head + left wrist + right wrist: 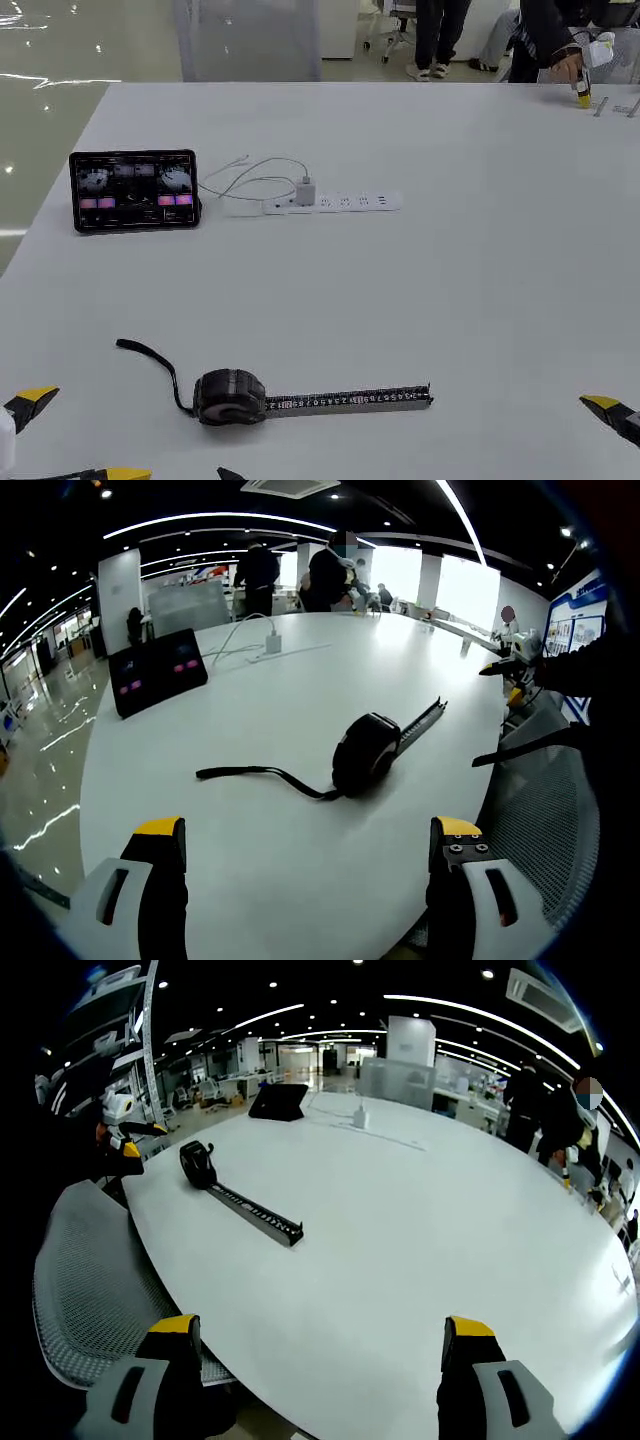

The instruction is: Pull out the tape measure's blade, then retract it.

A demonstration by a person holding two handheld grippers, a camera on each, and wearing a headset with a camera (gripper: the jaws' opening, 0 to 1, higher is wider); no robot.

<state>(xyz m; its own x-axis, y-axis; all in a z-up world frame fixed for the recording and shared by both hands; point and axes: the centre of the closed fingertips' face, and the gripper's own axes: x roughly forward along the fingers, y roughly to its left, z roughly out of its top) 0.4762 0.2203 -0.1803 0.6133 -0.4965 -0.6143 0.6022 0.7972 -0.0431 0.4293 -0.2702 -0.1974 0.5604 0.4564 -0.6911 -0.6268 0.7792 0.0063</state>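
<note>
Left gripper [305, 855]: jaws spread wide with nothing between them. It hovers at the near edge of the desk [480, 280], and the tape measure lies ahead at about 1 o'clock in its own view.
Right gripper [320, 1332]: jaws also apart and empty. It is well clear of the blade's tip, which lies toward 10 o'clock in its own view.
Tape measure [230, 397]: the dark case rests on the desk near the front edge, at about 7 o'clock in the head view. It lies between the two grippers and neither touches it.
Blade [350, 400]: drawn out some way and lying flat, it runs from the case toward 3 o'clock with its end on the desk.
Strap [150, 355]: trails from the case toward 10 o'clock.
Tablet [133, 190]: propped up with its screen lit, farther back at 11 o'clock from the case.
Power strip [340, 203]: beyond, at 1 o'clock from the case, with a white charger [305, 190] plugged in.
Step in hand: the pull-out looks done, since the blade lies out on its own. Retracting it remains.
Next move: probably one gripper must close on the case to steady it. The blade then needs freeing so it can wind back, with its tip guided. The lock is too small to make out.
</note>
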